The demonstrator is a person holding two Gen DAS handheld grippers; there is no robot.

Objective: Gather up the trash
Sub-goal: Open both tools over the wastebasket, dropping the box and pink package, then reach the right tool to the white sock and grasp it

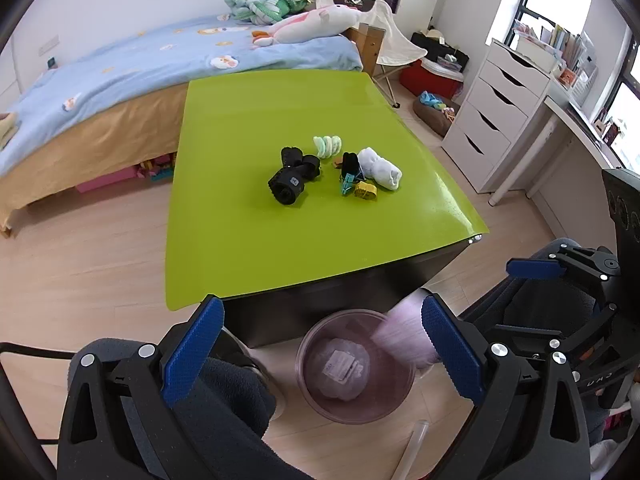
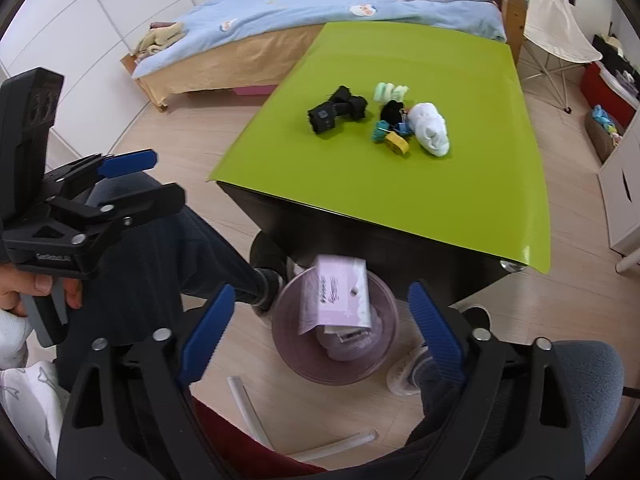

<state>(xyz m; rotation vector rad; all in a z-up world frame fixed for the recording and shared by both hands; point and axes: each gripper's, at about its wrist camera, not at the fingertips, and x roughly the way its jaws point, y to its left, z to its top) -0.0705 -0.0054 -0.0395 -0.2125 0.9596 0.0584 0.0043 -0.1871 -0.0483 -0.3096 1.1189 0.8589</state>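
The bed (image 1: 120, 76) with its blue cover stands far beyond both grippers, past the bench. The bench (image 1: 280, 216), topped by a green sheet, lies ahead of and above the grippers, its dark near side just behind the bin. On the green top, well ahead of the grippers, sits a small cluster: black rolled socks (image 1: 294, 174) to the left, a white sock bundle (image 1: 380, 168) to the right, pale green pads (image 1: 327, 145) behind, and coloured clips (image 1: 360, 188) in front.

The translucent purple bin (image 2: 288, 344) stands on the wooden floor directly below and between the fingers of the right gripper (image 2: 320, 332), and also low between the fingers of the left gripper (image 1: 320, 352). A pink packet (image 2: 340, 296) is in the bin's mouth under the right gripper, tilted across other wrapped trash; in the left wrist view it is a blurred pink streak (image 1: 400, 332) by that gripper's right finger. No pad touches it.

The right gripper is spread wide with nothing pinched. The left gripper is likewise spread wide and empty, seen from the right wrist camera off to the left, where a hand (image 2: 36, 292) holds its handle.
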